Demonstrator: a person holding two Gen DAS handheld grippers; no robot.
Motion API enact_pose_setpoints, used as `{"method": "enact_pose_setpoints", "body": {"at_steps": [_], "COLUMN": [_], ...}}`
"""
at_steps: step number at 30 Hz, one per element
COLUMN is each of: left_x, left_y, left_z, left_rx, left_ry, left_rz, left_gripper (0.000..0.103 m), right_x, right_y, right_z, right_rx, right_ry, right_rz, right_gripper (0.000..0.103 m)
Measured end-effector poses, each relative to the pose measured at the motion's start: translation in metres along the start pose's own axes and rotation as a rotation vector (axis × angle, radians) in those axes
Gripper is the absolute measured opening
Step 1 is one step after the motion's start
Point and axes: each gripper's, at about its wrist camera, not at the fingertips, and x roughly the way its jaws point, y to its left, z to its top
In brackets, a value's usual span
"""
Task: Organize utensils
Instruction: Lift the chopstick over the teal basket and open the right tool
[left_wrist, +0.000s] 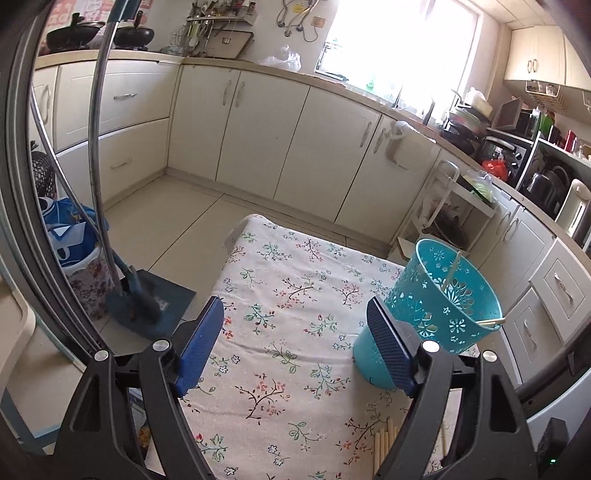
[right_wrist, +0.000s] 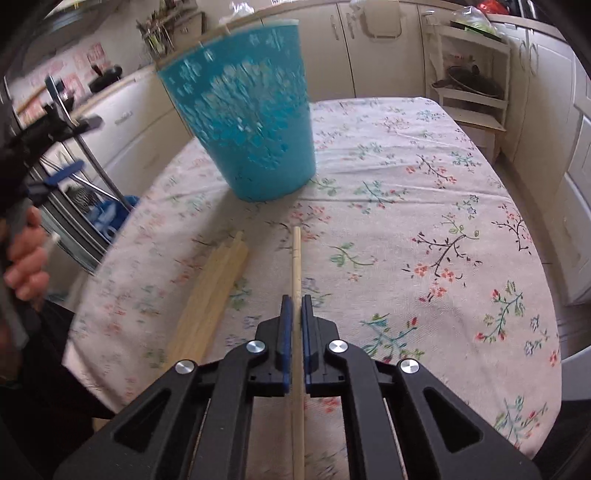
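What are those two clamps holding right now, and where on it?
The right gripper pinches one chopstick partway along its shaft, tip pointing ahead. The left gripper is open and holds nothing.

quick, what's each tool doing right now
left tool: open, nothing between its pads.
right tool: closed on one chopstick.

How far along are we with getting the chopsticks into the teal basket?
Done: at least one chopstick stands in the teal basket. In hand: the right gripper is shut on a single chopstick; the left gripper is open and empty. Left: a bundle of chopsticks on the tablecloth.
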Motion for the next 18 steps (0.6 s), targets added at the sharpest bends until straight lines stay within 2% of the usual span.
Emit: {"method": "enact_pose_setpoints", "body": {"at_steps": [5, 11, 14, 18], "left_x": [0.007, 0.008, 0.01, 0.013], "left_y": [0.007, 0.011, 0.01, 0.01], "left_z": [0.001, 0.0, -0.001, -0.001], "left_rx": [-0.05, -0.067, -0.068, -0.069], "left_ry": [0.036, 0.042, 0.051, 0.059], "left_rz": [-0.001, 0.007, 0.012, 0.014], "left_gripper": [0.076, 0.076, 0.076, 0.076], "right_x": [-0.047, -0.092, -0.098, -0.085], "right_y": [0.023, 0.05, 0.06, 0.065], "right_z": [0.023, 0.094, 0.139, 0.189], "right_rx": [0.003, 0.002, 0.01, 0.069], "right_ry": [-0.108, -0.314, -0.431, -0.548], "right_rz": [0.109, 0.238, 0.242, 0.182], "right_gripper": [0.006, 0.006, 0.006, 0.006]}}
